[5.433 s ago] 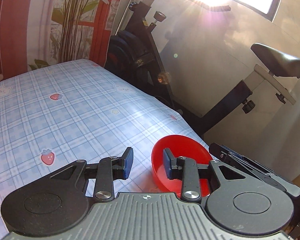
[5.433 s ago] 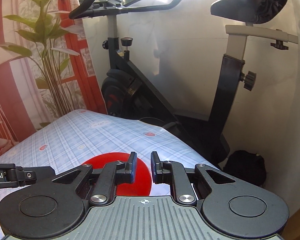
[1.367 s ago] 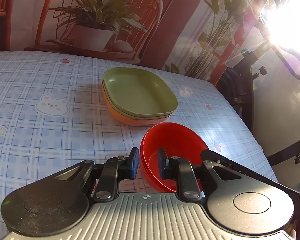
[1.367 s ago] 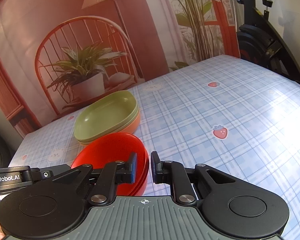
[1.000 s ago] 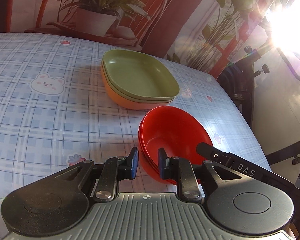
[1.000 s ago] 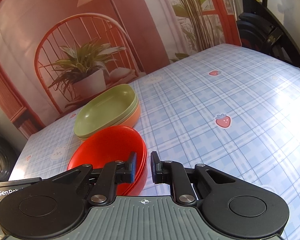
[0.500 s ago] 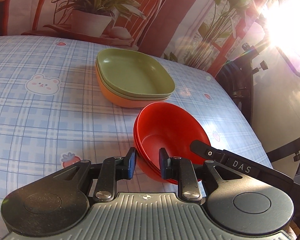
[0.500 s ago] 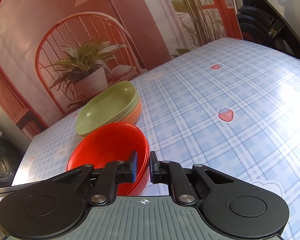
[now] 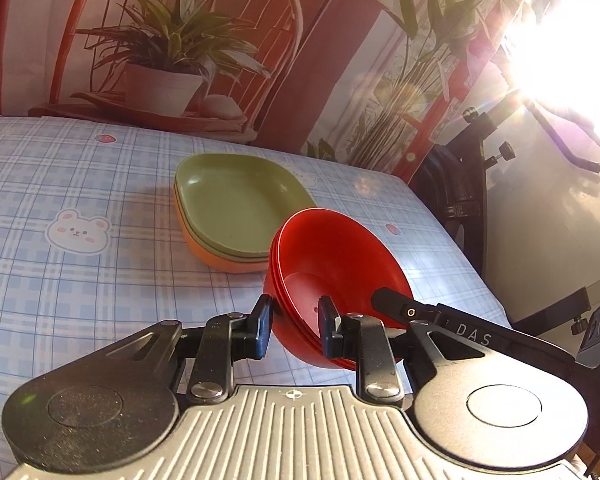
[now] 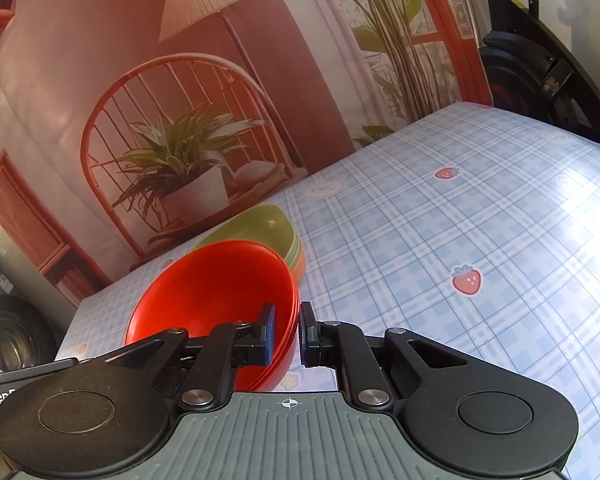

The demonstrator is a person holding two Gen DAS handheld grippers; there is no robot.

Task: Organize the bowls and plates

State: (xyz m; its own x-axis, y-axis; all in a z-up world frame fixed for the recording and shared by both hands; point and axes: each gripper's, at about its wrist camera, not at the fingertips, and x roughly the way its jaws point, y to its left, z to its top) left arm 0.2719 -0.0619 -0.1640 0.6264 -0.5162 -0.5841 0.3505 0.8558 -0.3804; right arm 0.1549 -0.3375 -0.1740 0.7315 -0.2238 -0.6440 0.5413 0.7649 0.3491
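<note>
A stack of red bowls [image 9: 332, 264] is held tilted above the checked tablecloth, close to a stack of green plates on an orange one [image 9: 236, 208]. My left gripper [image 9: 295, 330] is shut on the stack's near rim, one finger inside and one outside. My right gripper [image 10: 286, 336] is shut on the opposite rim of the red bowls [image 10: 216, 292]. The green plates [image 10: 260, 228] show just behind the bowls in the right wrist view. The right gripper's body [image 9: 480, 336] shows at the right of the left wrist view.
The table [image 9: 60, 280] has a blue plaid cloth with bear and strawberry prints. A backdrop with a chair and potted plant [image 9: 168, 64] stands behind it. An exercise bike [image 9: 480, 184] stands past the table's right edge. Strong sun glare fills the upper right.
Both grippers have carried the red bowls from the table's bike end toward the green plates. In the last second the bowls rose and tilted, closer to the plate stack.
</note>
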